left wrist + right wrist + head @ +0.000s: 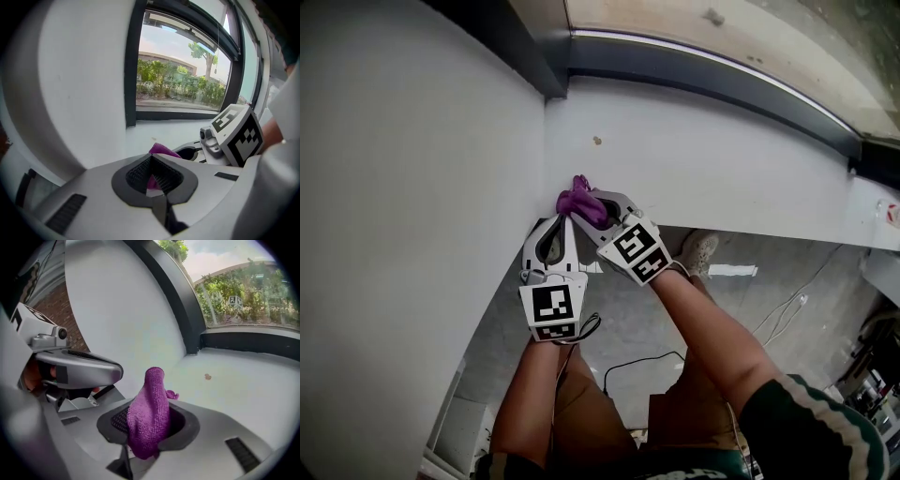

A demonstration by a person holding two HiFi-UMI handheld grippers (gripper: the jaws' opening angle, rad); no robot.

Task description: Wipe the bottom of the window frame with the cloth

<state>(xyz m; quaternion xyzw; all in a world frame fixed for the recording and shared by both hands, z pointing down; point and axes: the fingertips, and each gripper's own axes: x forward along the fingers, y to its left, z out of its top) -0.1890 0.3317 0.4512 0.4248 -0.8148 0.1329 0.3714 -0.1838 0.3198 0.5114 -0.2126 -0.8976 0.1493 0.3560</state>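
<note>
Sill (pixel 703 159): white, smooth and matte, running from its front edge back to the window frame; a small brownish speck (pixel 207 376) out on the bare part.
Frame (pixel 712 80): dark, bottom rail with a slim pale line along its top edge in the head view, meeting a dark upright at the left corner.
Wall (pixel 412 187): plain white, joining the sill at the left in a straight corner.
Glass (pixel 178 84): clear, with green trees, a low building and pale sky outside.
Floor (pixel 647 319): grey and speckled, well below the sill, with a black cable (pixel 642 361) looping over it and a light shoe (pixel 698 251) beside the right forearm.
Cloth (pixel 149 413): purple, nubby microfibre, bunched into a soft upright peak with a small curl at one side; held at the sill's left corner, near the wall and well short of the frame's bottom rail.
Right gripper (pixel 586 211): clamped on the cloth, with fabric filling the dark ribbed hollow between the pads and rising past the tips.
Left gripper (pixel 150 158): closed, tips together, with the hollow between the ribbed black pads showing a sliver of purple beyond; just beside the right gripper, next to the cloth.
Gripper shells: pale grey moulded plastic with rounded shoulders, each carrying a cube of black-and-white square markers.
</note>
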